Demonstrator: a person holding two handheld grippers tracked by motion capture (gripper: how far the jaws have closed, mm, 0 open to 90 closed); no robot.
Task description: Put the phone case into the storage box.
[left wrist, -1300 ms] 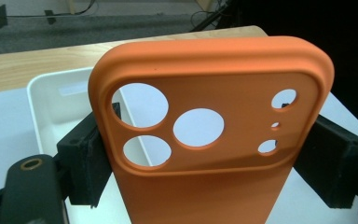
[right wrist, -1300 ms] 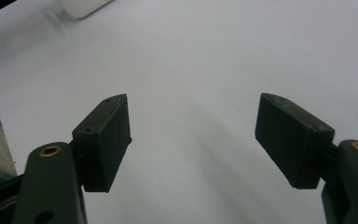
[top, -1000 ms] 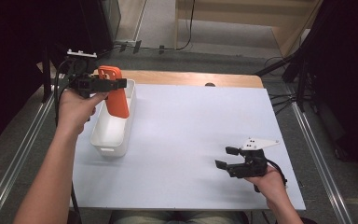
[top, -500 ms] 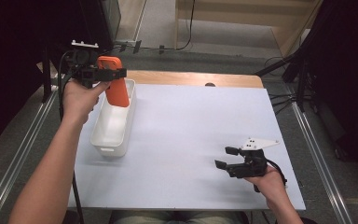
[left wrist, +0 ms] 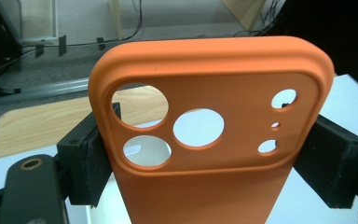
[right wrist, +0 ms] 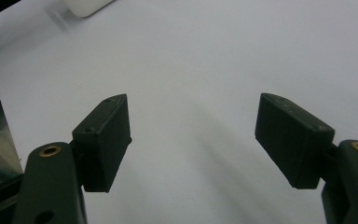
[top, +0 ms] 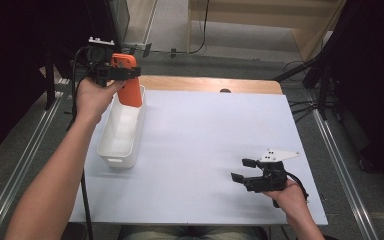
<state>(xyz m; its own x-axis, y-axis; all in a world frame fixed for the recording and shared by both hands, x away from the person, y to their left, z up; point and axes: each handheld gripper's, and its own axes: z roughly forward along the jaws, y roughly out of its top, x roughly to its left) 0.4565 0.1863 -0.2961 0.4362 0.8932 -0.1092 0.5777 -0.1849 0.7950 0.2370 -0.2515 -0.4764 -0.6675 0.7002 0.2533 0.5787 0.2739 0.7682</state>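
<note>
Orange phone case (left wrist: 209, 140) hangs clamped in your left gripper (top: 117, 75) above the white bin's (top: 111, 152) far end, so lower and release, while your right gripper (top: 245, 170) rests wide open.

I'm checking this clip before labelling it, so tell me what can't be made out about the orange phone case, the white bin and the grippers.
- Orange phone case: its lower end is cut off by the bottom edge of the left gripper view.
- White bin: in the high view the case and left gripper hide its far end; whether the case touches the bin cannot be told.
- White bin in the right gripper view: only a blurred corner at the top edge.
- Right gripper: open; too small for pad detail in the high view.
</note>
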